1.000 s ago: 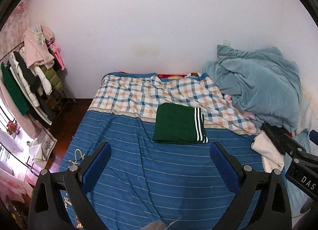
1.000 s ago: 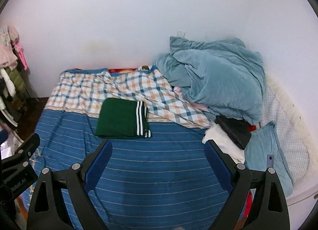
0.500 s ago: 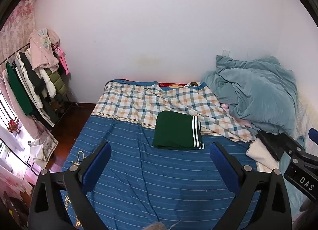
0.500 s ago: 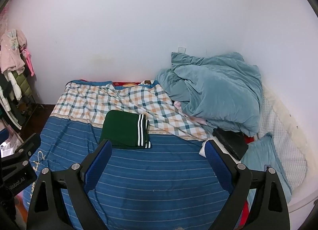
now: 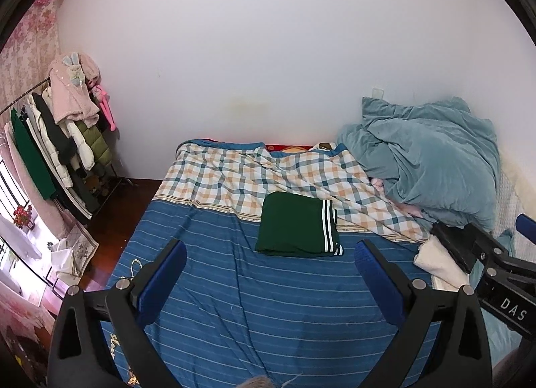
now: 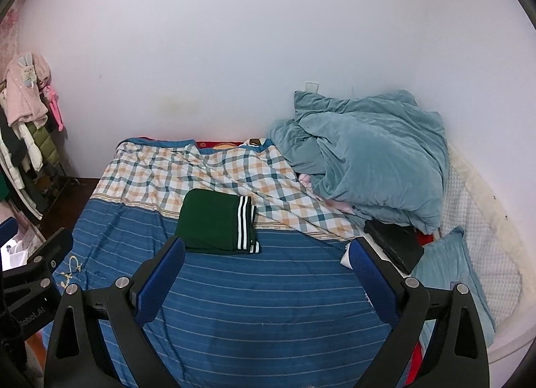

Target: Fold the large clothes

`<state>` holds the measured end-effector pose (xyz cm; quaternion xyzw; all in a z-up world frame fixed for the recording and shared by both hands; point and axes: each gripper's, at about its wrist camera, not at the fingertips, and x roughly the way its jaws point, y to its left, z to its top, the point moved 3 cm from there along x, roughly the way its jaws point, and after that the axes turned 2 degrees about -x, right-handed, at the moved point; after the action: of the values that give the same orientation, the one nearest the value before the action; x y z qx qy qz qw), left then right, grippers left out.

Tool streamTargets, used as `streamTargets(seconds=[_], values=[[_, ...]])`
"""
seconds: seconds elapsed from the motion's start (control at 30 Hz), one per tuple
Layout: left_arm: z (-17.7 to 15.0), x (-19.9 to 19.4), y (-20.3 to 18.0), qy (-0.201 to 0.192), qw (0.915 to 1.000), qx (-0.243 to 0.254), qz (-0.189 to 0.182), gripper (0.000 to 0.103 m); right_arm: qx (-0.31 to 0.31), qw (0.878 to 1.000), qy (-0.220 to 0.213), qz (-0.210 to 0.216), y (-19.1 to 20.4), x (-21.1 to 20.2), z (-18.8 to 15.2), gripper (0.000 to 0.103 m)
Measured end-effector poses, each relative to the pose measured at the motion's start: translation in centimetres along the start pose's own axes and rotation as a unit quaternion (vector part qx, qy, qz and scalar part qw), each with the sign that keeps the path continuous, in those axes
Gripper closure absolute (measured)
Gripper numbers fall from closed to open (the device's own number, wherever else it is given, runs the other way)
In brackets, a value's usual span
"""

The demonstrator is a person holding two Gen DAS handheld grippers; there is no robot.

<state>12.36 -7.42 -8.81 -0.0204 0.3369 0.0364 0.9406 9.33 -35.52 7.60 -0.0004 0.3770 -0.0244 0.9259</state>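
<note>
A dark green garment with white stripes (image 5: pixel 294 223) (image 6: pixel 214 218) lies folded into a flat rectangle in the middle of the bed, where the blue striped sheet (image 5: pixel 268 304) (image 6: pixel 261 304) meets the plaid cover (image 5: pixel 234 173) (image 6: pixel 187 167). My left gripper (image 5: pixel 269 260) hangs open above the sheet, well short of the garment, with nothing between its blue pads. My right gripper (image 6: pixel 266 259) is open too, empty, at about the same distance back. Each gripper shows at the edge of the other's view.
A heaped teal duvet (image 5: pixel 428 160) (image 6: pixel 365 156) fills the back right of the bed. A black item (image 6: pixel 395 240) and white cloth (image 5: pixel 439 264) lie beside it, near a teal pillow (image 6: pixel 449 270). A loaded clothes rack (image 5: pixel 57 140) stands left, over dark wood floor (image 5: pixel 114 220).
Both grippers have drawn back and up from the bed, so the folded green garment looks smaller and lower in the views. The garment itself has not moved.
</note>
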Motion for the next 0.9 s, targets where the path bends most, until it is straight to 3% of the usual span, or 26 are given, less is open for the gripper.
streamTargets(seconds=[0.9], values=[[0.56, -0.48, -0.31, -0.008, 1.0000, 0.000, 0.003, 0.001, 0.003, 1.000, 0.001, 0.003, -0.40, 0.43, -0.25, 0.003]])
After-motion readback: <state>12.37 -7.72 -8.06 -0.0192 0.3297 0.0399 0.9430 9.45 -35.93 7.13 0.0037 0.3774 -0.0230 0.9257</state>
